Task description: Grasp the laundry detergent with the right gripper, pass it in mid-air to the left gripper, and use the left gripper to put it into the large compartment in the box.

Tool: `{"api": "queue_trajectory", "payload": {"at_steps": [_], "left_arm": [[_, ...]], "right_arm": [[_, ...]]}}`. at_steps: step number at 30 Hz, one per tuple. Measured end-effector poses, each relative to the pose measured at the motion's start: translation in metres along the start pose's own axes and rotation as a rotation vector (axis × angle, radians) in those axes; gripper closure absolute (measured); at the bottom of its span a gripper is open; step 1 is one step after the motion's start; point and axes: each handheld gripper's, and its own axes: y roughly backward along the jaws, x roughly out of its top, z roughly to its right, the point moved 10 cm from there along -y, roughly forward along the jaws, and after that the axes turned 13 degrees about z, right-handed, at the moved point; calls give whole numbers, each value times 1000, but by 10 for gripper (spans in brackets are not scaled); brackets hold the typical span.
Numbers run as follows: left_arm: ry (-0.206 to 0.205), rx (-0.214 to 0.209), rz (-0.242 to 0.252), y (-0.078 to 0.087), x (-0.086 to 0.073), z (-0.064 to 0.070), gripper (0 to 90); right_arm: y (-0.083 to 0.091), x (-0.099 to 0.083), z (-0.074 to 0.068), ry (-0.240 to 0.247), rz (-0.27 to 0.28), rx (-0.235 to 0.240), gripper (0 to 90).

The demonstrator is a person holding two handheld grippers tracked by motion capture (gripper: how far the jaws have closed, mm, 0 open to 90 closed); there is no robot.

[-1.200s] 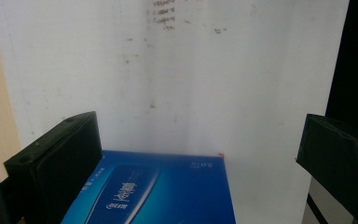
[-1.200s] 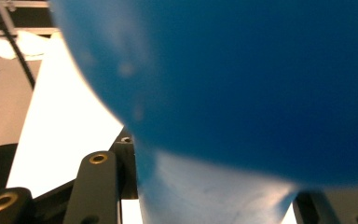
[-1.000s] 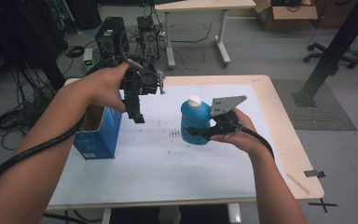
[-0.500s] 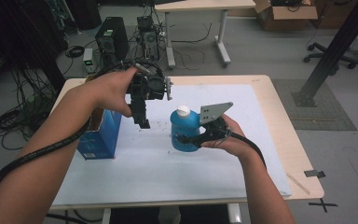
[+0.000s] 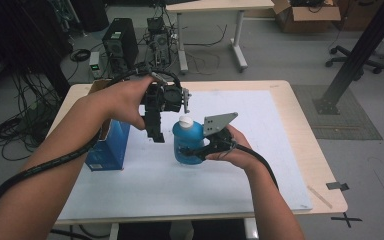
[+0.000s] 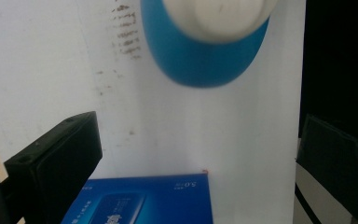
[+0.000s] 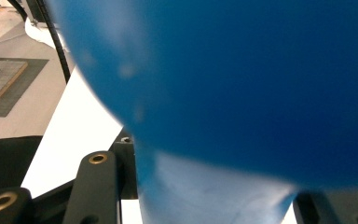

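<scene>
A blue bottle [image 5: 188, 142] with a white cap [image 5: 184, 121] stands upright over the middle of the white sheet [image 5: 260, 165]. My right gripper [image 5: 185, 150] is shut on its lower body from the right. In the right gripper view the bottle [image 7: 242, 84] is blurred and very close, between the jaws of the right gripper [image 7: 214, 196]. My left gripper [image 5: 155, 131] hangs open just left of the cap, jaws pointing down. In the left gripper view, the left gripper [image 6: 200, 158] has its jaws wide apart, with the cap [image 6: 219, 16] and bottle [image 6: 200, 60] beyond them.
A blue carton [image 5: 109, 147] stands upright at the left of the sheet, under my left forearm; its top [image 6: 149, 200] lies near the left gripper's jaws. The tabletop [image 5: 305, 140] has bare room to the right and front. Computers and cables sit on the floor behind.
My right gripper has carried the bottle leftward and a little nearer. My left gripper has shifted right and now hangs right beside the cap.
</scene>
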Motion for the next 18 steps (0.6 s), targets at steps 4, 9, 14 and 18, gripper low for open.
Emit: {"api": "queue_trajectory", "payload": {"at_steps": [4, 9, 14, 18], "left_arm": [[-10, -2, 0, -3, 4, 2, 2], [-17, -4, 2, -5, 8, 2, 2], [-27, -11, -4, -9, 12, 4, 1], [-37, -16, -10, -12, 14, 6, 2]], "right_arm": [[-5, -1, -1, -1, 4, 7, 458], [-10, -1, -3, 4, 1, 15, 458], [-16, 1, -5, 3, 1, 20, 457], [-22, 2, -5, 8, -2, 24, 457]]}}
